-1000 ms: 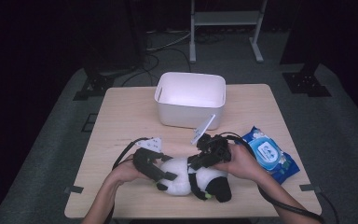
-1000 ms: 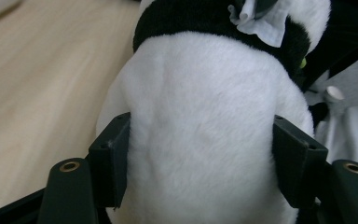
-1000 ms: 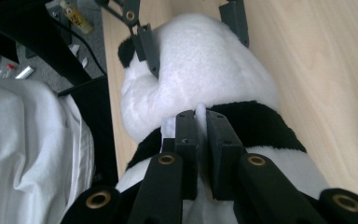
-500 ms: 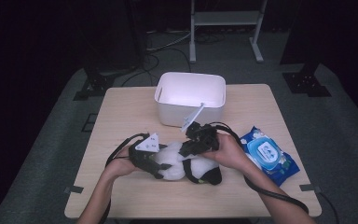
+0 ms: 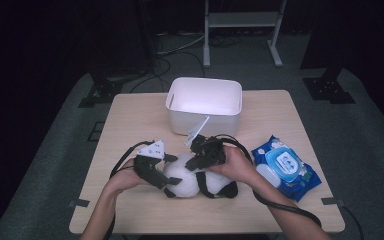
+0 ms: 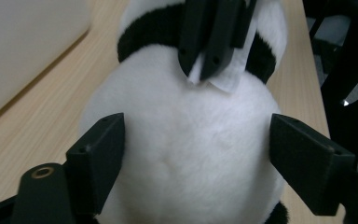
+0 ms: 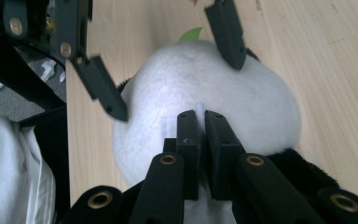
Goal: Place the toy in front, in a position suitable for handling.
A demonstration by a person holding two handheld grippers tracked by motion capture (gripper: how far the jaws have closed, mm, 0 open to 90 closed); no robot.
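While R gripper (image 7: pixel 199 122) pinches tag (image 6: pixel 223 79), unreadable.

The plush toy (image 5: pixel 190 181) is white with black bands (panda-like). The bin (image 5: pixel 204 106) is white, the wipes pack (image 5: pixel 286 167) blue, the table (image 5: pixel 130 125) pale wood.
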